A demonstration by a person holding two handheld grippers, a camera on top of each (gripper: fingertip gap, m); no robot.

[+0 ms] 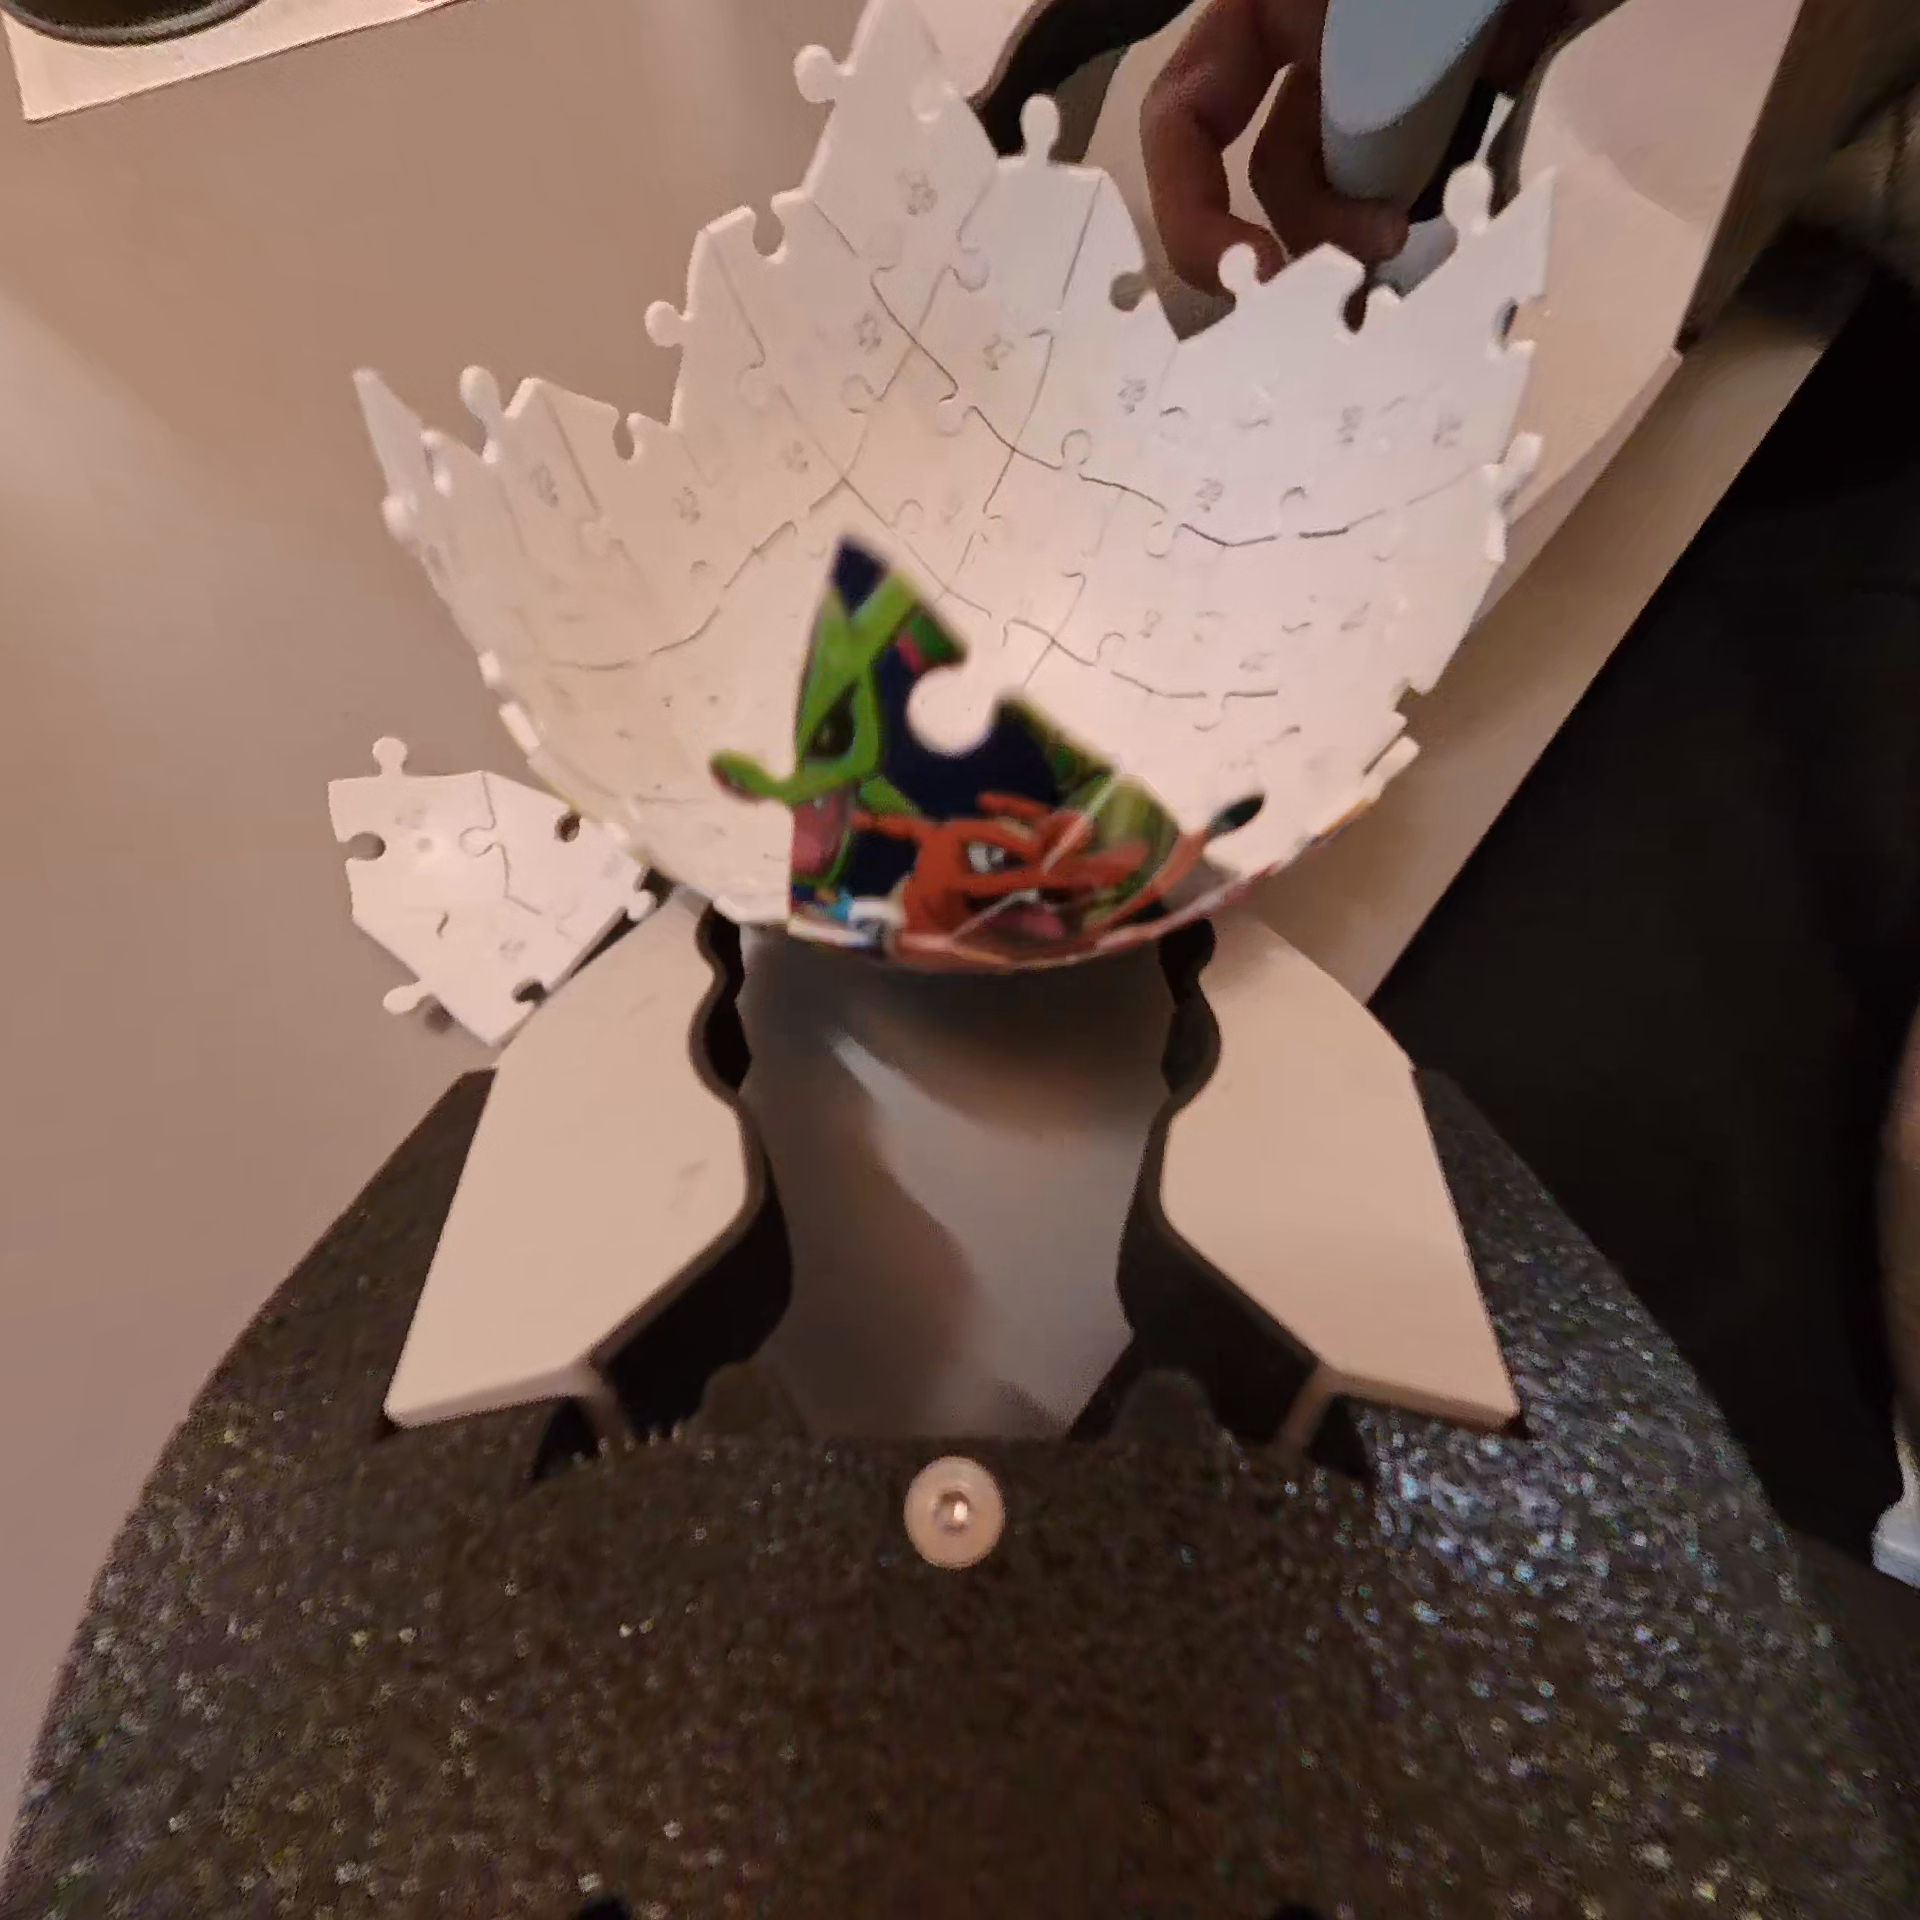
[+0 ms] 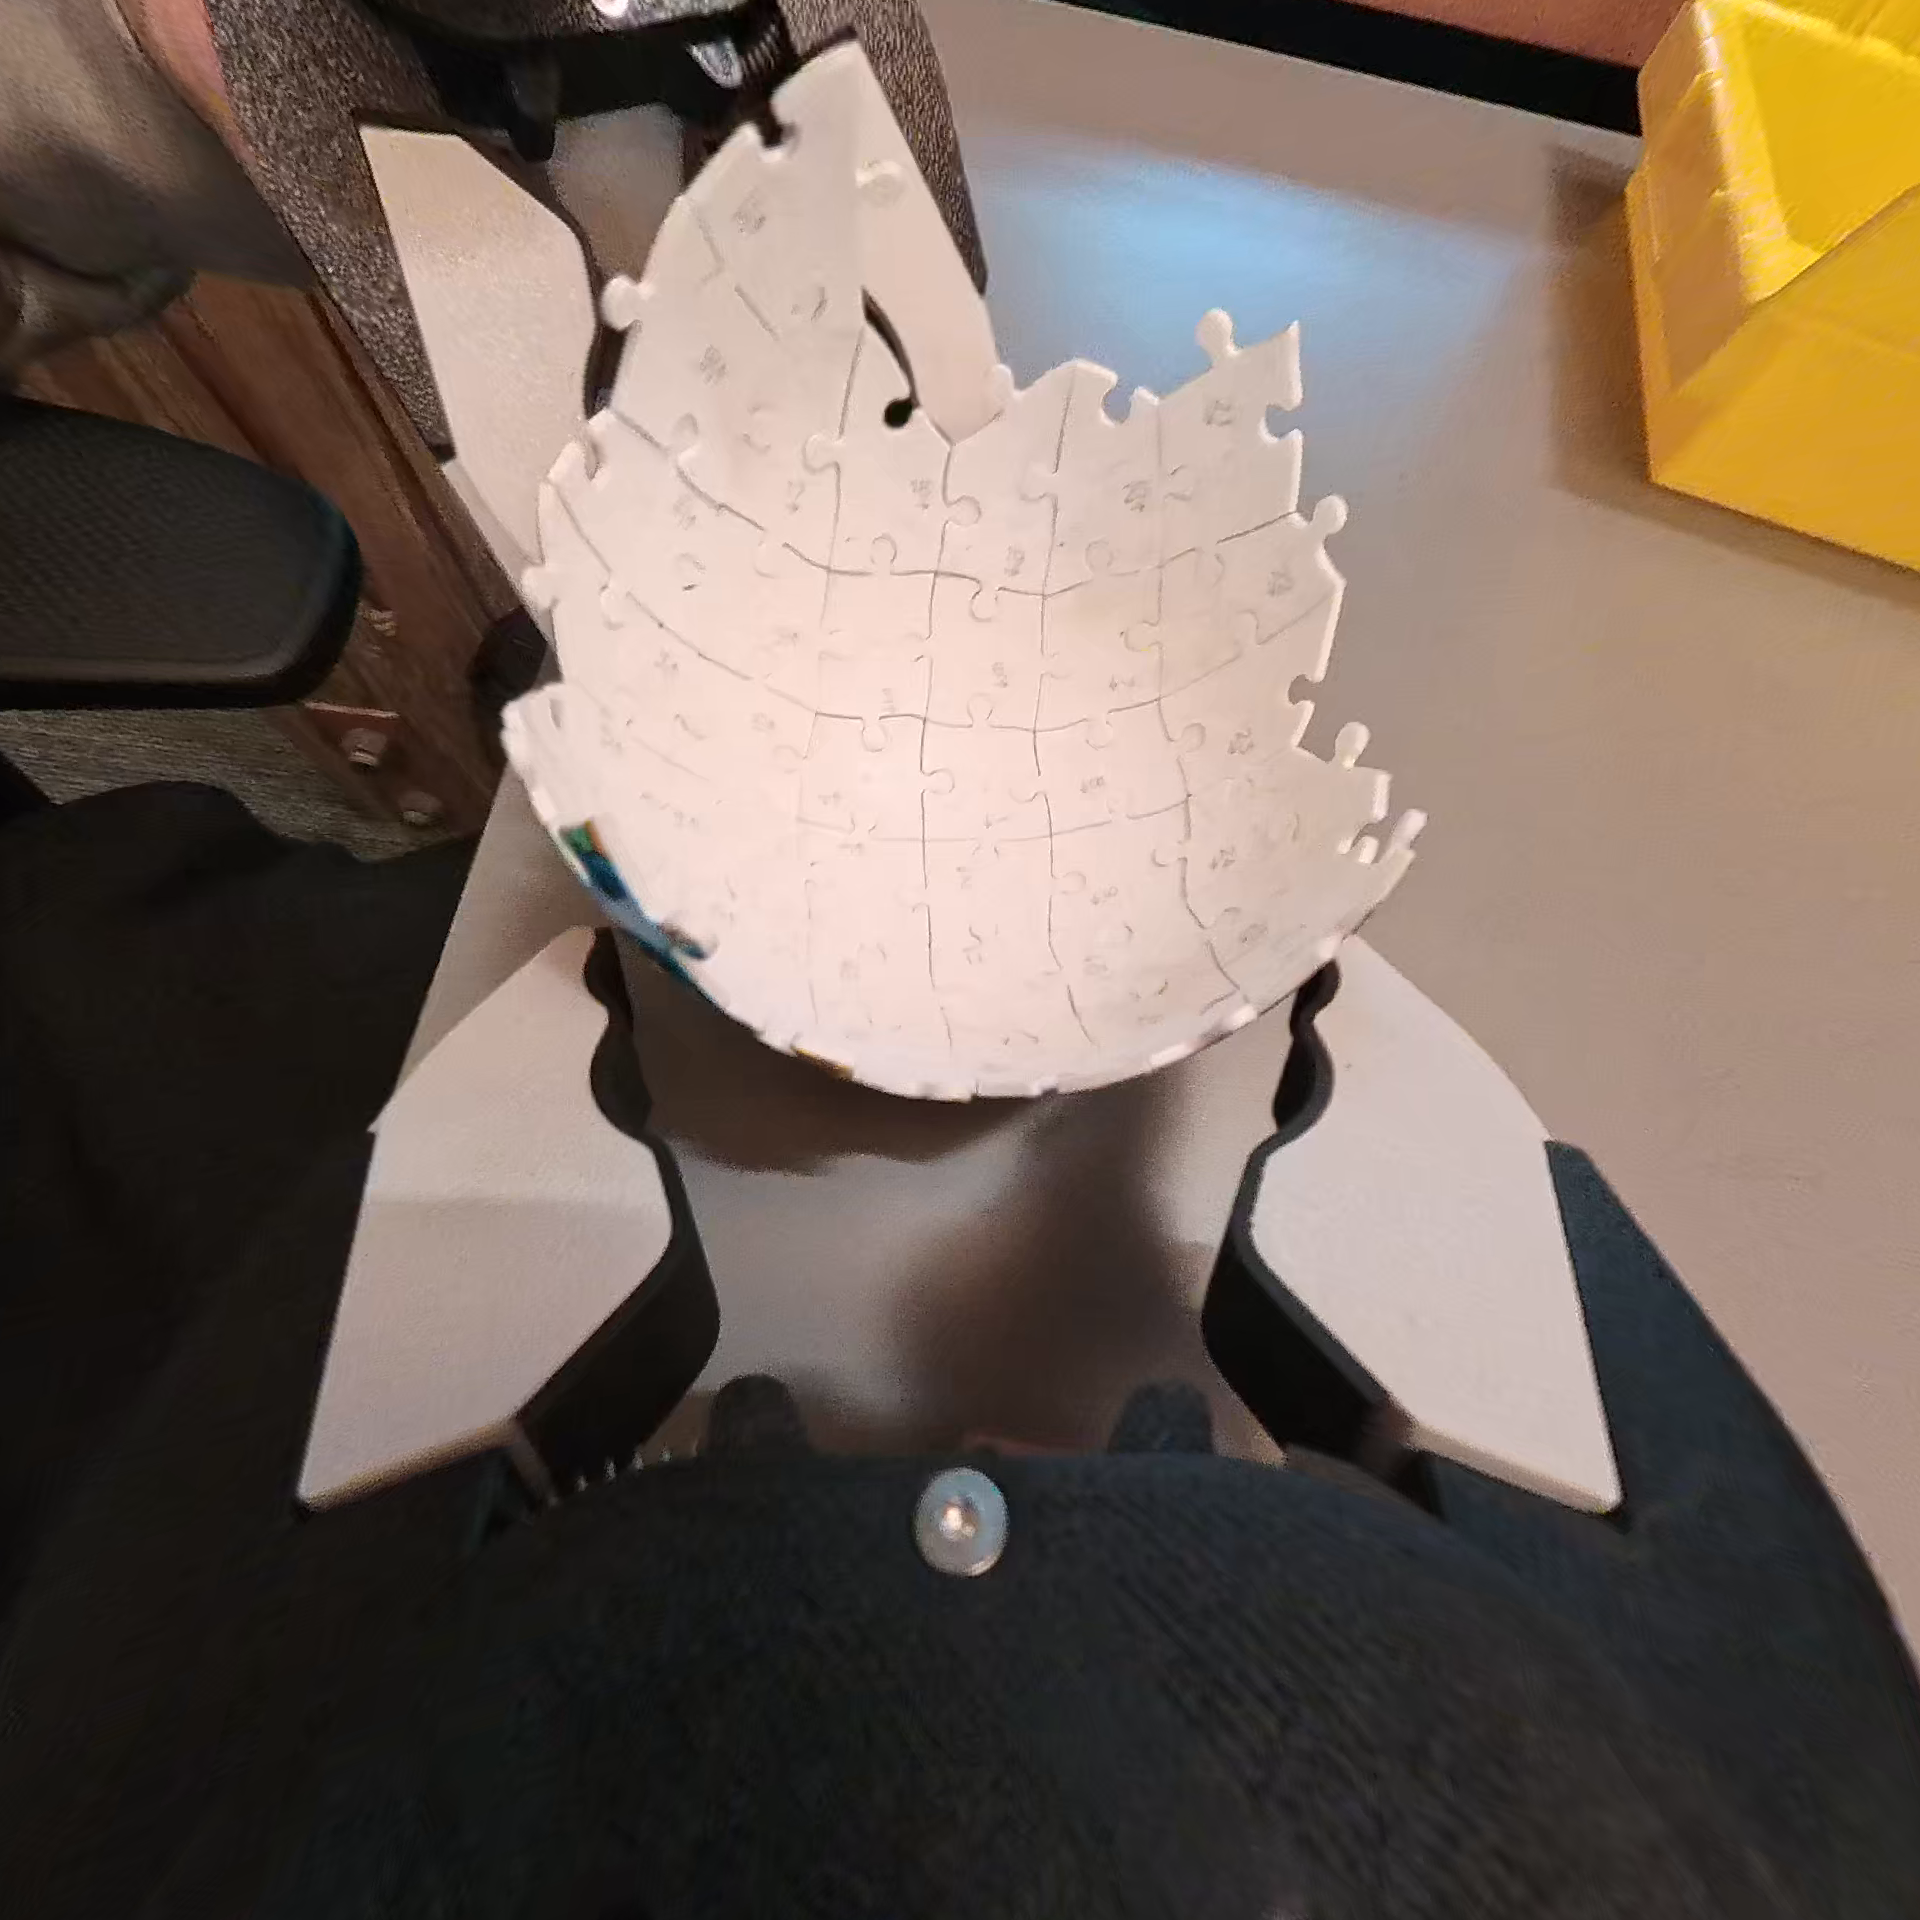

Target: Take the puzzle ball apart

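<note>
To do this step well I brace one rim and peel a few pieces off the other. My left claw (image 1: pixel 956 966) gapes wide, holding nothing, the white jagged-edged curved plastic puzzle-ball shell (image 1: pixel 1039 540) just beyond its tips; a loose white piece cluster (image 1: pixel 478 883) lies ahead-left. My right claw (image 2: pixel 961 1023) is equally wide, shell (image 2: pixel 935 727) between its tips; contact unclear.

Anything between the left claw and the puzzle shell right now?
Nothing visible. The left claw is open with the shell right at its fingertips, the gap between them empty. A loose piece cluster lies on the table just left of the left finger, off the line of approach.
</note>
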